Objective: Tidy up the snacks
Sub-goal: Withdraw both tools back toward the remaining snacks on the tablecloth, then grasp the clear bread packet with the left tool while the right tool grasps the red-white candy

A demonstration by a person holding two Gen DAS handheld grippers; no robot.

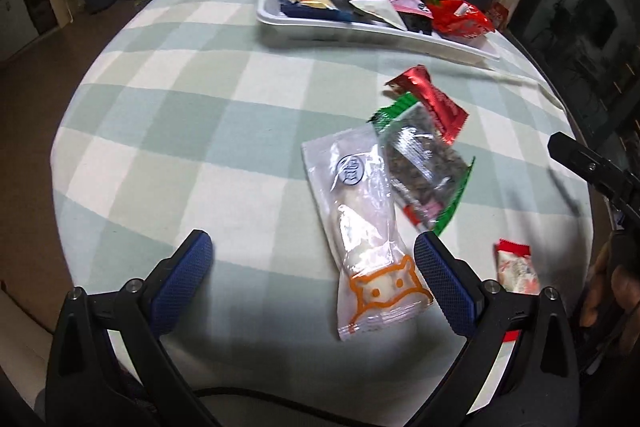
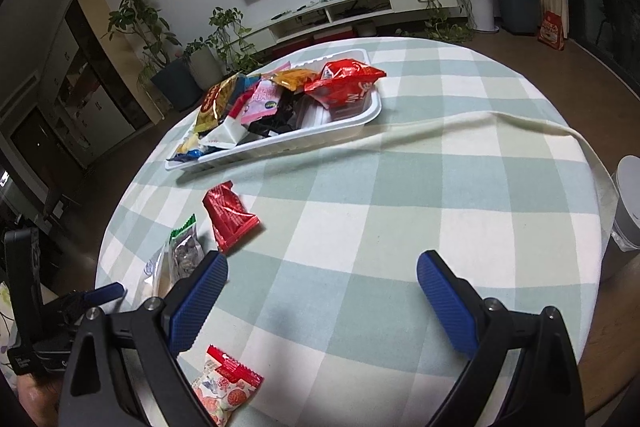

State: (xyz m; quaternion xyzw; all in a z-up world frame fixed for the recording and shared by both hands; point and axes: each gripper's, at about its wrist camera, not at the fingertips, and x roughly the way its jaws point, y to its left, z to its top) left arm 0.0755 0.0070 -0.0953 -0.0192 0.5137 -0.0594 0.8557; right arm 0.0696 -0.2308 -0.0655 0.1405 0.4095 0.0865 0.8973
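Note:
A white tray (image 1: 320,27) full of snack packets sits at the table's far side; it also shows in the right wrist view (image 2: 320,135). Loose on the checked cloth lie a clear packet with an orange cat face (image 1: 364,235), a green-edged dark packet (image 1: 424,163), a red wrapper (image 1: 432,103) and a small red-topped packet (image 1: 516,267). My left gripper (image 1: 312,251) is open, its right finger beside the clear packet. My right gripper (image 2: 322,271) is open and empty above the cloth, with the red wrapper (image 2: 230,215) and the small packet (image 2: 224,387) to its left.
The round table has a fold in the cloth (image 2: 480,127) on the right. A grey bin (image 2: 628,203) stands past the right edge. Potted plants and a TV bench line the far wall.

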